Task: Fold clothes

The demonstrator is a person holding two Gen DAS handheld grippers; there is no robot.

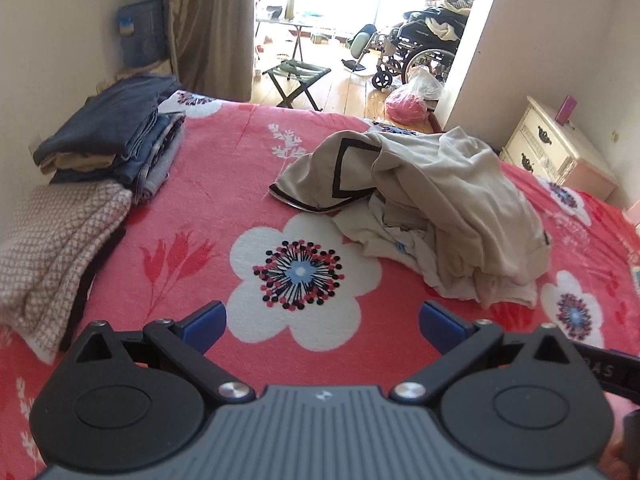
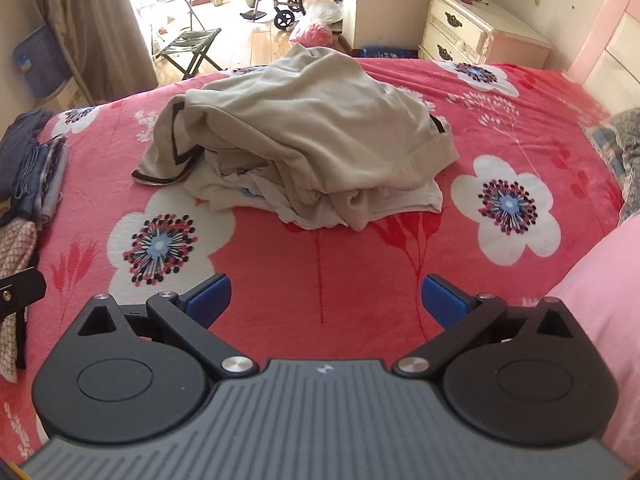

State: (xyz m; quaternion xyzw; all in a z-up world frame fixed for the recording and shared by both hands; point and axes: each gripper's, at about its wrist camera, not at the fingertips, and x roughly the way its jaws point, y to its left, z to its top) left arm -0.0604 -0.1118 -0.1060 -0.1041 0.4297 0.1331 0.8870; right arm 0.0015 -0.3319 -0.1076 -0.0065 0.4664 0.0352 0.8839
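Left gripper [image 1: 322,322]: fingers [image 1: 208,322] spread wide, nothing between them, only the bedspread's white flower beneath.
Right gripper [image 2: 326,298]: fingers [image 2: 210,298] also spread wide and empty, held over bare bedspread.
Unfolded clothes [image 1: 436,208]: a crumpled heap on the bed, ahead of the left fingers and off to their right; in the right wrist view the heap [image 2: 316,128] lies straight ahead of the fingers, apart from them. A beige garment with dark trim lies on top, with whiter fabric bunched under it.
Folded stack [image 1: 116,136]: dark blue and denim pieces piled ahead and far left of the left fingers, at the bed's edge by the wall.
Checked fabric [image 1: 56,248]: just before that stack, left of the left fingers.
Bedspread [image 1: 248,160]: pink-red with large white flowers.
Nightstand [image 2: 476,36]: cream drawers beyond the bed, ahead-right of the right fingers.
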